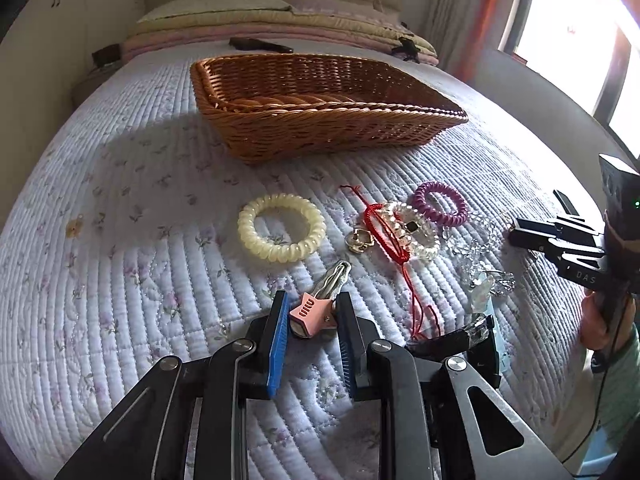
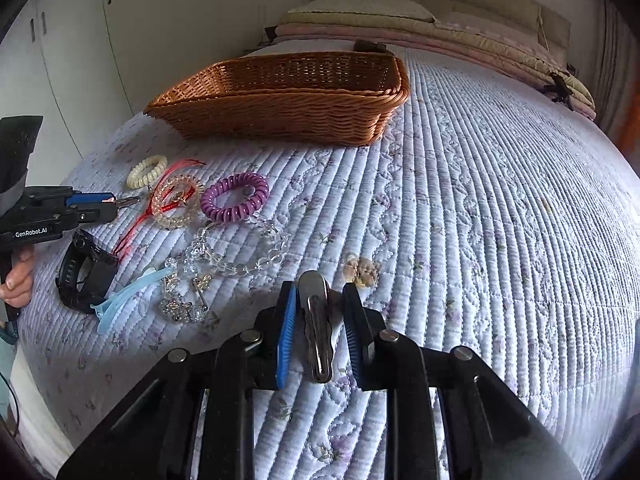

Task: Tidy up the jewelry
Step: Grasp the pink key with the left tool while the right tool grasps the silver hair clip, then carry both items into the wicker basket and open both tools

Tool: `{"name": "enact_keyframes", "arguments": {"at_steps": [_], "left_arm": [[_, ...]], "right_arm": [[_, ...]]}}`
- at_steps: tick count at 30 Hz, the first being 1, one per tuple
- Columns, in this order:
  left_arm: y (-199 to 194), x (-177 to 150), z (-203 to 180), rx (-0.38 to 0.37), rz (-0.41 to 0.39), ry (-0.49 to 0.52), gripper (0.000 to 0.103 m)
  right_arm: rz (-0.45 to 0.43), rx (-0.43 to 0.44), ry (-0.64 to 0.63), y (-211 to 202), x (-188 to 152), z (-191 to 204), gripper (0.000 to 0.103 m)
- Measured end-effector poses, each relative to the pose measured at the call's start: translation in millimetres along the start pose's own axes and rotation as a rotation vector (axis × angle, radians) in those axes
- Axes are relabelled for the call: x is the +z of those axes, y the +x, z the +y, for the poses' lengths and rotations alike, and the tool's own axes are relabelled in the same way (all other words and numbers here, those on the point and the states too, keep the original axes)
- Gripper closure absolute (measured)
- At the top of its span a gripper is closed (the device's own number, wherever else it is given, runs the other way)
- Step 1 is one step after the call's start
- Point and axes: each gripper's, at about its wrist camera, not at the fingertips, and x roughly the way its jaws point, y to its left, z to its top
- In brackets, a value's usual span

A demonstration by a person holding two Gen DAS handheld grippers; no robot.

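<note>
My left gripper [image 1: 313, 295] is low over the quilt, shut on a pink hair clip [image 1: 310, 314] whose metal prongs stick out ahead. My right gripper [image 2: 319, 287] is shut on a silver metal hair clip [image 2: 316, 328] standing on edge between the blue pads. Ahead on the quilt stands a wicker basket [image 1: 320, 132], with nothing visible inside. Between the grippers lie a cream spiral hair tie [image 1: 248, 232], a purple spiral hair tie [image 2: 208, 200], a red cord bracelet [image 1: 380, 232] and clear bead bracelets [image 2: 240, 264].
A black watch [image 2: 86, 276] and a light blue clip [image 2: 120, 300] lie near the left gripper [image 2: 114, 204]. A small pale gold ornament [image 2: 362, 270] sits just beyond my right fingertips. Folded bedding and pillows fill the head of the bed; a window is on the right.
</note>
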Motion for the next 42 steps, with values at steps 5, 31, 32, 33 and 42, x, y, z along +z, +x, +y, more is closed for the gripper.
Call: {"name": "enact_keyframes", "arguments": {"at_steps": [5, 31, 32, 33, 42], "left_arm": [[-7, -3, -6, 0.005, -0.037, 0.006, 0.079], [76, 179, 14, 0.111, -0.029, -0.225, 0.079], [81, 178, 16, 0.106, -0.023, -0.23, 0.079], [83, 176, 15, 0.098, -0.021, -0.233, 0.079], [54, 166, 15, 0.01, -0.11, -0.231, 0.059]], "right_arm": [[-0.083, 0.042, 0.118, -20, 3, -22, 0.077], [0.068, 0.084, 0.278, 128, 199, -23, 0.077], [0.082, 0.078, 0.277, 133, 197, -23, 0.077], [0.083, 0.076, 0.268, 138, 196, -23, 0.077], [-0.019, 0.094, 0.243, 109, 188, -23, 0.076]]}}
